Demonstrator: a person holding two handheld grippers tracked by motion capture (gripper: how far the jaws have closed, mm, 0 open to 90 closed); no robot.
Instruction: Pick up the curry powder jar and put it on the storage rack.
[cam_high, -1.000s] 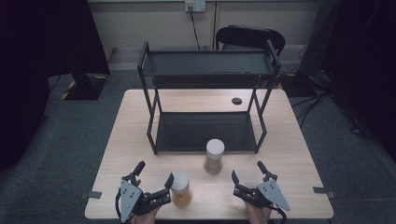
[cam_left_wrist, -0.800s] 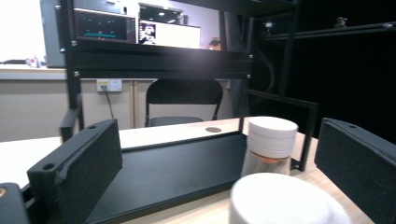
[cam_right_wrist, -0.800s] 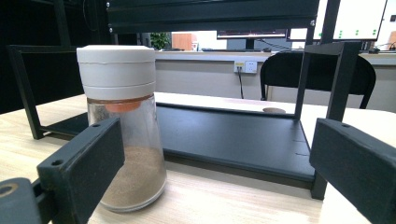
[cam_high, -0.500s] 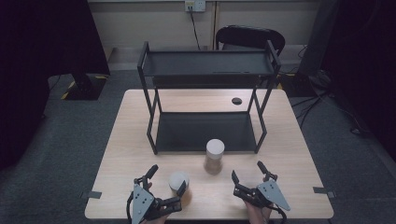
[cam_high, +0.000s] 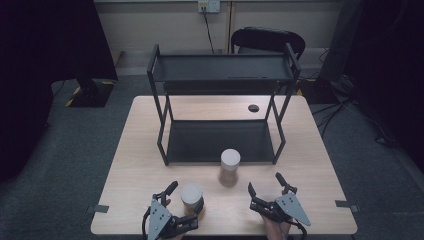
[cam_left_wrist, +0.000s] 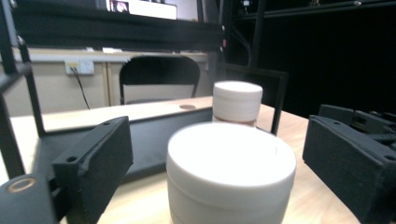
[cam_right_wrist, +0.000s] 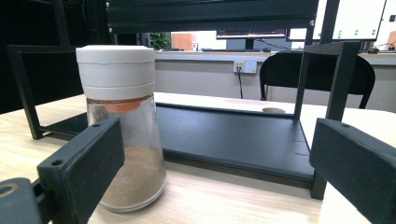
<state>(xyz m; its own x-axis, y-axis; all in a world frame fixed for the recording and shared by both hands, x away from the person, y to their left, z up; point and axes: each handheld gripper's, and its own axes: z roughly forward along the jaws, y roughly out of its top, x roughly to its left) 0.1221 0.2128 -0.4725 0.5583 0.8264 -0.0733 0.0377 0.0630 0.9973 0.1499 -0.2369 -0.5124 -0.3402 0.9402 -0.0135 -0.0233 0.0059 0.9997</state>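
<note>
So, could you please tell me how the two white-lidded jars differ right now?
The near jar stands between the open left tongs; the far jar stands free, ahead of the open right tongs. The far jar is closer to the black shelf rack. Both are upright on the table.

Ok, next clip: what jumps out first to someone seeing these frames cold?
Probably the black two-tier rack standing at the middle of the wooden table, its shelves bare. Next, two white-lidded jars in front of it: the far jar, holding brownish powder, stands just off the rack's lower shelf, and the near jar sits between the open jaws of the left tongs. The right tongs are open nearby.
</note>
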